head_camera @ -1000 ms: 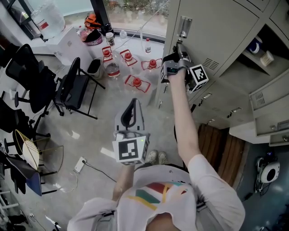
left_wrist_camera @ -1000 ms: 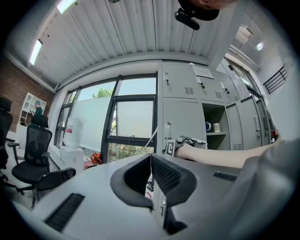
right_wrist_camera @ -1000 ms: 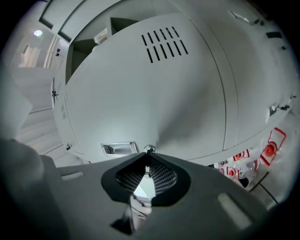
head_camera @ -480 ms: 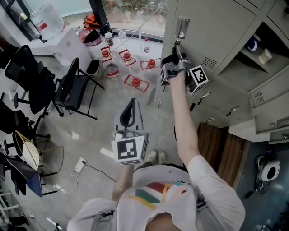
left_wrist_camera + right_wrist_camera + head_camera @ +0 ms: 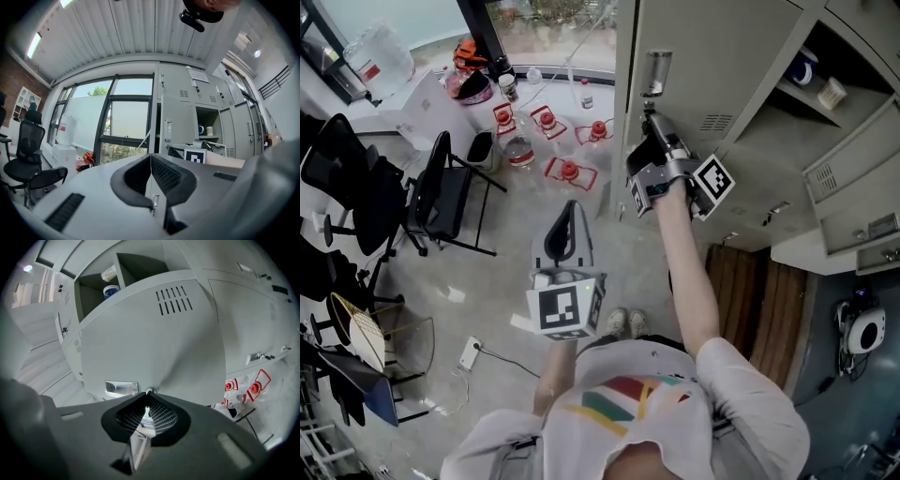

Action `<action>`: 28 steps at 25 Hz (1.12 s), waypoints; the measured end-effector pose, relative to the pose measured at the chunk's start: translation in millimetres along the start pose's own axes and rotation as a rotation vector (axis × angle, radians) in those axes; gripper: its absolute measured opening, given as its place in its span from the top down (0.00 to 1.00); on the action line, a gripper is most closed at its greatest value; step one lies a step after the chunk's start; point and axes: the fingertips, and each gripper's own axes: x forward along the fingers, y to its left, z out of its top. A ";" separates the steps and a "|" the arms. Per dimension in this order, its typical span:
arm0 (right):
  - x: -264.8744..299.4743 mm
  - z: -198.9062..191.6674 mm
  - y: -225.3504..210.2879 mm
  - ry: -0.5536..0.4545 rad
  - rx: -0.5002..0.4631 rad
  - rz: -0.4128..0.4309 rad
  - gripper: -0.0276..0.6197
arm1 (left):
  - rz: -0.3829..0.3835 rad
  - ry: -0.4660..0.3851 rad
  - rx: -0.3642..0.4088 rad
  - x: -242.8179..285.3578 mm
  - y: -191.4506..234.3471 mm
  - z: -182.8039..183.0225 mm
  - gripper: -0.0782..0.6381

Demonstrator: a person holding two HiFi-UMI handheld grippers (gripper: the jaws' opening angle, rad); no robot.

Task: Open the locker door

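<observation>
Right tool (image 5: 650, 118): jaws pinched on the small metal knob (image 5: 149, 391) of the tall grey steel locker door (image 5: 712, 56). The pads hide most of the knob. Left tool (image 5: 570, 221): jaws together, empty, well apart from the lockers.

Count: two tools, one blue mug (image 5: 802, 69) and one white cup (image 5: 832, 92) in an open compartment.

Door upright, long axis vertical, top edge cut off in the head view.

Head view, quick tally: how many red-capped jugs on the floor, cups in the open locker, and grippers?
Red-capped jugs: 4
Cups: 2
Left gripper, right gripper: 2
Total: 8
</observation>
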 end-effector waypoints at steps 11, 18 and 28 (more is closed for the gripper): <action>-75.6 5.3 26.7 0.014 0.042 -0.040 0.92 | -0.124 -0.017 0.011 11.9 -50.7 6.4 0.87; -121.7 25.2 45.2 -0.023 -0.006 -0.063 0.92 | -0.185 -0.021 0.018 18.8 -81.5 6.6 0.87; -182.3 75.7 64.8 -0.162 -0.059 -0.079 0.92 | -0.278 -0.024 0.010 27.9 -121.4 3.7 0.87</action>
